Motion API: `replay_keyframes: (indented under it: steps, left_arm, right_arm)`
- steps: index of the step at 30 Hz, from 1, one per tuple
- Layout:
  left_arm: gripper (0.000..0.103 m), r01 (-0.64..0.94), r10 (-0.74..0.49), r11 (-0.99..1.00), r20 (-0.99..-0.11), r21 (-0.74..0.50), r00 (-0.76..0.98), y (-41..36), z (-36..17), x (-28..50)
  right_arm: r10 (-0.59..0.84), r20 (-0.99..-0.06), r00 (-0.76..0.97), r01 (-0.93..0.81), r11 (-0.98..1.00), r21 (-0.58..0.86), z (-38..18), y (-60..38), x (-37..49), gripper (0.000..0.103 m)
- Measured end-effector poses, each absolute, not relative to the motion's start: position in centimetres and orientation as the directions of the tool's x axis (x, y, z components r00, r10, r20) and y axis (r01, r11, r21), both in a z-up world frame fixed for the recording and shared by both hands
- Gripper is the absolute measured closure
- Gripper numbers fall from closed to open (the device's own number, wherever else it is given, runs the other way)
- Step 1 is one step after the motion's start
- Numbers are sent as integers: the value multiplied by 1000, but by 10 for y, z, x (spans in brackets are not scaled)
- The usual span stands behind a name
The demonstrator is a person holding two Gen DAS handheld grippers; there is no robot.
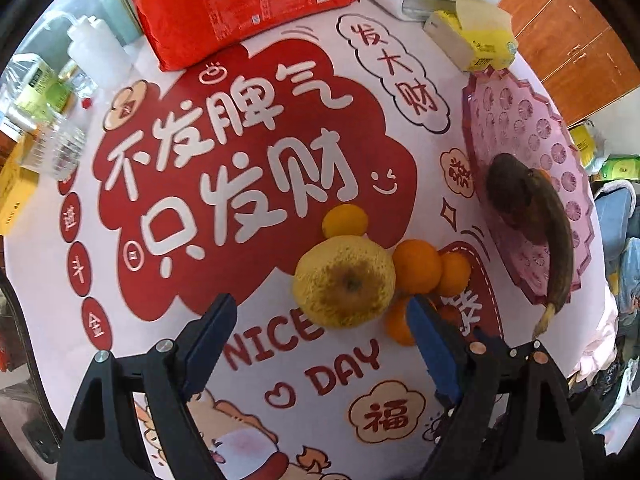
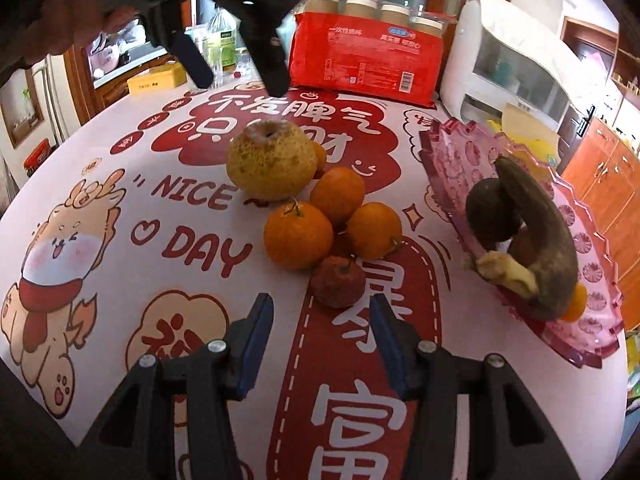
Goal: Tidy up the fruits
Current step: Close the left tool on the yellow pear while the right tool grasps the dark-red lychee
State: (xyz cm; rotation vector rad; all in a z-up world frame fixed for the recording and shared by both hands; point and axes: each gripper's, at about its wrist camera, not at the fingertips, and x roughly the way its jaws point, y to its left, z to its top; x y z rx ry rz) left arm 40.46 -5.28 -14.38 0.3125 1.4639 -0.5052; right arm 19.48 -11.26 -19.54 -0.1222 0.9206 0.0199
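Left wrist cam: left gripper (image 1: 322, 314) is wide open w/ nothing in it, right above the pear (image 1: 344, 282). Right gripper (image 2: 322, 314) is half open & empty, near the oranges (image 2: 298, 236); banana (image 2: 540, 232) lies on the pink tray (image 2: 600, 320).

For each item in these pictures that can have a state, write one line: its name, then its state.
Left gripper: open, empty.
Right gripper: open, empty.
Pink tray: holds a blackened banana.
Yellow pear: on the tablecloth, outside the tray.
Red pack: sealed.

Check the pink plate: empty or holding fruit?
Holding fruit: the pink plate carries a blackened banana, a dark round fruit and one small orange.
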Motion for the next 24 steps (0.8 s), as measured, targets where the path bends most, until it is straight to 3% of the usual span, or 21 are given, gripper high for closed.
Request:
replay_keyframes:
  steps: [24]
  left_arm:
    - [17, 450, -118, 880, -989, -148, -95, -86, -224, 418]
  right_arm:
    - [-9, -784, 621, -33, 999, -38, -214, -127, 209, 58]
